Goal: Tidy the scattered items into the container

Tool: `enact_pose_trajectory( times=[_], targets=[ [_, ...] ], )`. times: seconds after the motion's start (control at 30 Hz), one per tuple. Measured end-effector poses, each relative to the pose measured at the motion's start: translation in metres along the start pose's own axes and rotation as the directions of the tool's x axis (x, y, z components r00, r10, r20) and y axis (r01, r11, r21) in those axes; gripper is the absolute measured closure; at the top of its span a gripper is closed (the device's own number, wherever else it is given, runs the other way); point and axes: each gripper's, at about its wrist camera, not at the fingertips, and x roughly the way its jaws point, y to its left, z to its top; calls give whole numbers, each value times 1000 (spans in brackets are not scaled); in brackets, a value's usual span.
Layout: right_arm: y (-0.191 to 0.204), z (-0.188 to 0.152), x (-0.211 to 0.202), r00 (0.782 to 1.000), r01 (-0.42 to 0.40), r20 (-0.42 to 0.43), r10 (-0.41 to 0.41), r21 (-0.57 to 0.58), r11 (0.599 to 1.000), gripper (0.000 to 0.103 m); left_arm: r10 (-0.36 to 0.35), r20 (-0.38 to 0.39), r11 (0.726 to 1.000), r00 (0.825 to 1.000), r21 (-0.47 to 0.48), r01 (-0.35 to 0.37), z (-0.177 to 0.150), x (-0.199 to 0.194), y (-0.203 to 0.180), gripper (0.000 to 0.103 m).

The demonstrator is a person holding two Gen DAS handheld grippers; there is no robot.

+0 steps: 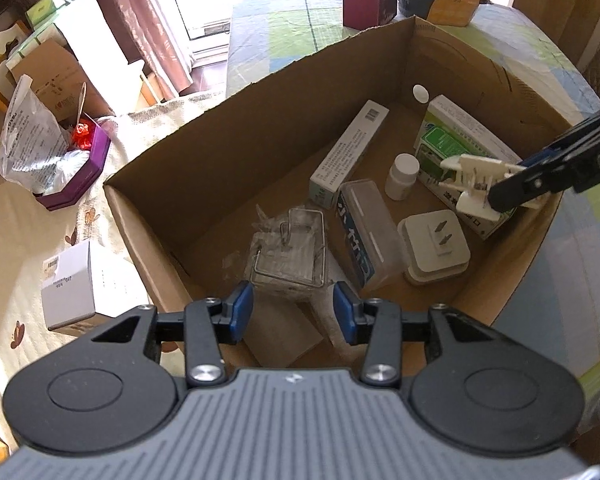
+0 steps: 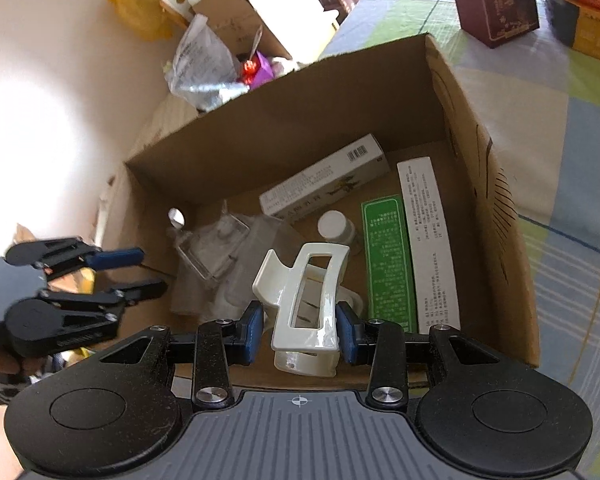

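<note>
Left wrist view: the left tool (image 1: 293, 309) hangs over the near wall of the box (image 1: 236, 136), its blue pads apart with nothing between them — open and empty. Just past the pads, on the box floor, lies a clear packet (image 1: 288, 248) with a wire frame inside. Beyond it, a long white carton (image 1: 348, 152) leans toward the far corner, and a clear case (image 1: 370, 232) with blue lettering lies beside it. A small white bottle (image 1: 402, 176) stands between the carton and a green-and-white box (image 1: 460, 148). A white plug adapter (image 1: 436, 244) sits prongs-up near the right wall. The right tool (image 1: 512, 190) reaches in over the right wall, gripping a white hair claw (image 1: 476, 184) above the green-and-white box. Outside the box, on a patterned cloth, a small grey box (image 1: 70, 284) stands near the left wall, and a purple tin (image 1: 80, 172) holding bags lies farther off.

Right wrist view: the right tool (image 2: 302, 326) is closed on the hair claw (image 2: 304, 296), pads pressing its two sides, the claw held over the near edge of the box (image 2: 480, 184) — not resting on anything. Below lie the green-and-white box (image 2: 410, 248), the bottle (image 2: 334, 226), the carton (image 2: 324, 184) and the clear packet (image 2: 216, 252). The left tool (image 2: 152, 270) shows at the left wall, its fingers spread, held by a hand (image 2: 0, 360).
</note>
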Motion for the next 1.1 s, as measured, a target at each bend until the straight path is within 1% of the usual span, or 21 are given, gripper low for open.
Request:
enact_pose_trajectory(
  times=[0.1,0.17,0.2,0.23,0.27,0.3,0.37,0.43,0.5,0.57,0.8,0.87,1.1],
  targets=[
    [6,-2,5,998,68,7,-68,-101,993,61,-12,9,1000,1000,-10,12,-1,-2,0,64],
    [12,-6,4,994,109,31,-105,-172,979,60,-23,16,999,1000,-24,24,-1,-4,0,59],
    [14,-7,4,991,133,40,-128,-196,972,35,-26,19,999,999,-33,27,-2,-5,0,57],
    [15,-10,2,990,135,57,-126,-207,969,24,-28,22,999,999,-38,29,-2,-6,0,54],
    [16,-11,0,990,133,66,-121,-213,968,23,-28,24,999,999,-41,28,-2,-7,0,52],
    [17,-12,-1,991,130,71,-117,-218,967,23,-25,25,999,999,-43,26,-3,-7,-1,51],
    [19,-14,-3,988,150,81,-134,-232,961,23,-15,26,999,1000,-50,16,-4,-8,-2,44],
    [21,-15,-4,985,165,83,-149,-243,956,23,-11,23,998,1000,-60,13,-5,-9,-2,43],
    [23,-15,-6,983,181,82,-166,-245,953,23,-8,20,998,1000,-64,9,-6,-9,-1,41],
    [23,-16,-9,981,191,76,-177,-244,951,23,3,14,998,1000,-68,-2,-7,-9,-2,36],
    [27,-15,-13,972,235,65,-226,-244,941,23,23,3,997,1000,-75,-23,-6,-10,-6,29],
    [28,-15,-13,967,255,70,-245,-249,934,22,32,-1,997,999,-76,-32,-6,-11,-8,24],
    [31,-21,-13,953,302,85,-290,-266,915,22,68,-1,992,998,-106,-67,-6,-12,-16,21]
  ],
)
